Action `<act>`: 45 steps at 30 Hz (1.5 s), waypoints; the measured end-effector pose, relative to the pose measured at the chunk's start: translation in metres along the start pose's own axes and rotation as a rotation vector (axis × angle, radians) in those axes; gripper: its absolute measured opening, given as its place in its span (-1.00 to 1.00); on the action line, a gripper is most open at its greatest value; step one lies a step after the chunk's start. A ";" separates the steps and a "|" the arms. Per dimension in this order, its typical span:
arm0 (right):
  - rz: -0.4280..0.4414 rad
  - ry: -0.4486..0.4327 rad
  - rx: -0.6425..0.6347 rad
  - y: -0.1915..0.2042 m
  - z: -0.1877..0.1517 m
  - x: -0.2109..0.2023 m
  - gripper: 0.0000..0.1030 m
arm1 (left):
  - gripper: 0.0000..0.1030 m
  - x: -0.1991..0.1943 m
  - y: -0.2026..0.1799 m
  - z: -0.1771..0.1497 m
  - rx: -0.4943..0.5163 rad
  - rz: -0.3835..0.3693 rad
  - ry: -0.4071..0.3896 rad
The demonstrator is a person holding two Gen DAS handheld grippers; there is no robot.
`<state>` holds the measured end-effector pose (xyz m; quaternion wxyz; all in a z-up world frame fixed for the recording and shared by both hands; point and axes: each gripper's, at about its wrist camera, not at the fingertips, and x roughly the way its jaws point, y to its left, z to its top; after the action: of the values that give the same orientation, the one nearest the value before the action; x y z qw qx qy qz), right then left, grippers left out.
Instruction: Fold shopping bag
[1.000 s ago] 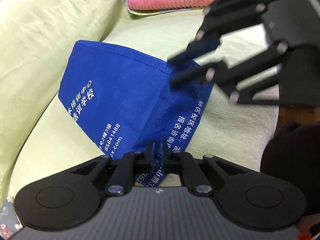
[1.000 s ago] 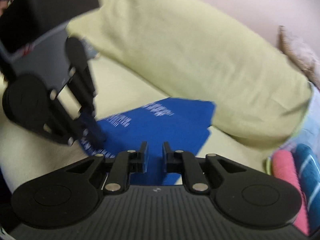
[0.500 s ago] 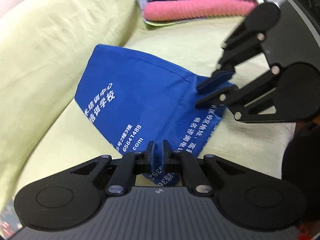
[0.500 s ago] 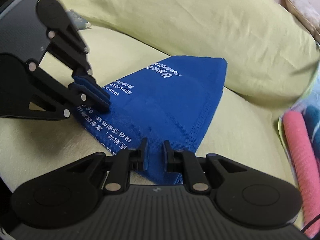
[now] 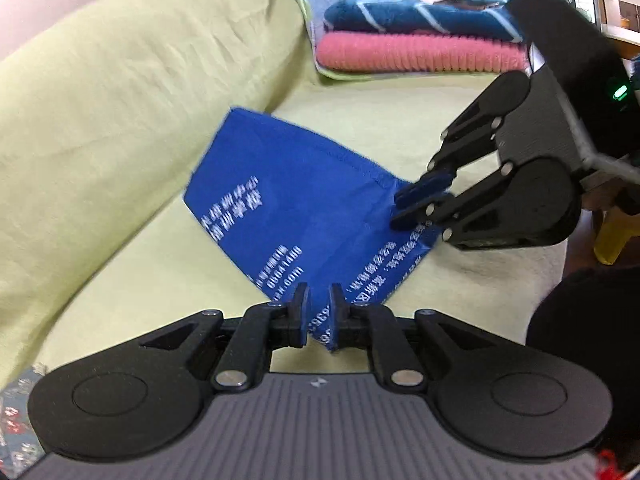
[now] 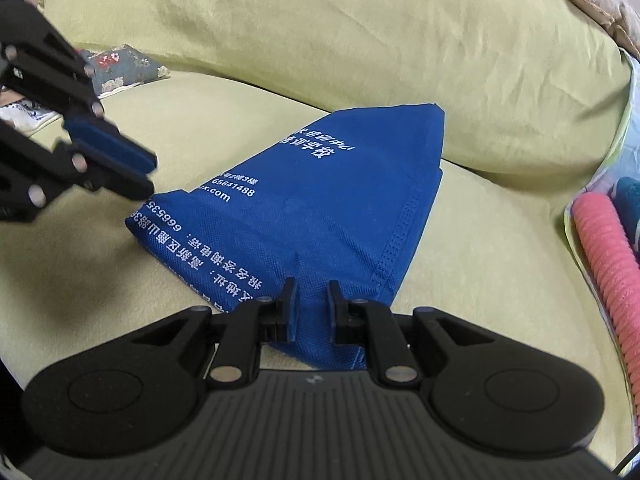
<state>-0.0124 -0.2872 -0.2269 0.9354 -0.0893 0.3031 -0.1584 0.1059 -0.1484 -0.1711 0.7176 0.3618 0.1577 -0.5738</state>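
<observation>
A blue shopping bag (image 5: 288,200) with white print lies folded into a wedge on the yellow-green sofa seat (image 5: 160,280). My right gripper (image 6: 312,304) is shut on the bag's (image 6: 320,208) near stitched corner, and blue fabric fills the gap between its fingers. In the left wrist view the right gripper (image 5: 400,210) pinches that corner slightly off the seat. The jaws of my left gripper (image 5: 318,304) are opening. The printed corner shows in their gap, but the pads do not press on it. In the right wrist view the left gripper (image 6: 150,178) hovers just above and beside that corner.
The sofa's back cushion (image 6: 360,40) rises right behind the bag. A pink towel (image 5: 420,54) under a blue striped one (image 5: 420,16) is stacked at the seat's far end. A floral cushion (image 6: 124,66) lies at the other end. A yellow stool (image 5: 616,240) stands beyond the seat edge.
My left gripper was shut on the bag's printed corner; its jaws have parted, let the corner drop and drawn back a little. The right gripper keeps its hold and has rolled.
</observation>
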 end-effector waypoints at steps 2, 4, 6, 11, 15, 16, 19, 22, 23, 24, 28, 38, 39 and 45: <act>0.027 -0.007 -0.004 -0.005 0.001 0.000 -0.77 | -0.88 0.016 -0.005 -0.004 0.010 -0.005 0.028; 0.071 -0.010 -0.008 -0.013 0.004 -0.007 -0.70 | -0.91 0.020 -0.009 -0.005 0.012 0.005 0.021; 0.098 -0.038 -0.008 -0.028 0.009 -0.011 -0.44 | -0.91 0.020 -0.010 -0.004 0.004 0.009 0.024; 0.249 0.004 0.062 -0.072 0.015 0.011 -0.29 | -0.91 0.017 -0.011 -0.006 0.002 0.023 0.015; 0.444 0.062 0.231 -0.103 0.009 0.032 -0.39 | -0.91 0.018 -0.011 -0.006 -0.012 0.026 0.011; 0.488 0.070 0.283 -0.109 0.006 0.034 -0.51 | -0.91 0.018 -0.011 -0.005 -0.011 0.026 0.010; 0.506 0.055 0.347 -0.117 -0.004 0.030 -0.78 | -0.88 0.019 -0.010 -0.002 0.007 0.038 0.008; 0.490 0.037 0.384 -0.113 -0.017 0.022 -0.82 | -0.87 0.022 -0.010 0.002 0.039 0.053 0.013; 0.479 0.032 0.399 -0.111 -0.021 0.020 -0.84 | -0.87 0.024 -0.010 0.003 0.048 0.054 0.015; 0.461 0.028 0.408 -0.109 -0.024 0.019 -0.85 | -0.87 0.026 -0.009 0.004 0.057 0.055 0.017; 0.352 0.012 0.423 -0.092 -0.031 0.011 -0.87 | -0.87 0.030 -0.010 0.008 0.107 0.065 0.030; 0.079 0.032 0.260 -0.049 -0.016 -0.004 -0.60 | -1.00 0.034 0.006 0.008 0.052 -0.012 0.055; 0.044 0.024 0.229 -0.046 -0.011 -0.010 -0.57 | -1.00 0.034 0.008 0.008 0.052 -0.018 0.057; 0.019 -0.077 -0.015 -0.012 -0.003 -0.033 -0.79 | -1.00 0.034 0.007 0.007 0.074 -0.024 0.048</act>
<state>-0.0422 -0.2872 -0.2087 0.9472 -0.0996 0.2688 -0.1437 0.1210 -0.1772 -0.1859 0.6930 0.3999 0.1580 -0.5787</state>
